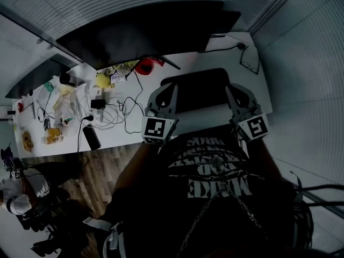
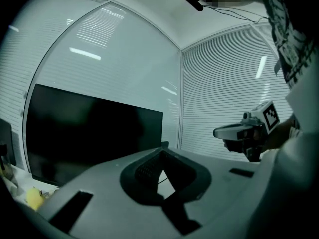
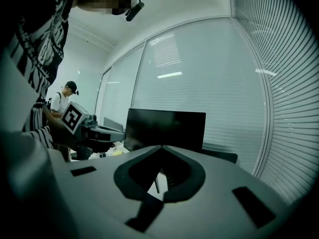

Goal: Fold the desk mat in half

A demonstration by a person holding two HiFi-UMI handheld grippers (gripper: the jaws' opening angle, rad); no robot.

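Grey plastic bodies of both grippers are held level and side by side, close in front of the person's black printed shirt [image 1: 215,171], above the near edge of the white worktop [image 1: 185,58]. Both point away from the person.

The left gripper [image 2: 162,151] has its jaws pressed together, the tips meeting. Nothing can be seen caught between them. The right gripper [image 3: 160,147] is the same, its jaws closed tip to tip with no visible thing in the bite.

The black desk mat [image 1: 196,90] shows in the head view between the two pairs of jaws and stretches ahead of them. Its far edge lies about level with the jaw tips. Whether either gripper touches it cannot be told.

Straight ahead of both jaws stands a wide black monitor [image 1: 145,34]. To the left of the left jaws the worktop is crowded with a tangle of cables [image 1: 115,114], a yellow object [image 1: 102,80], a red object [image 1: 146,66] and a flat black device [image 1: 91,137].

In the right gripper view another person [image 3: 62,101] stands beyond the left gripper. Slatted blinds [image 3: 289,83] cover the wall to the right of the right jaws.
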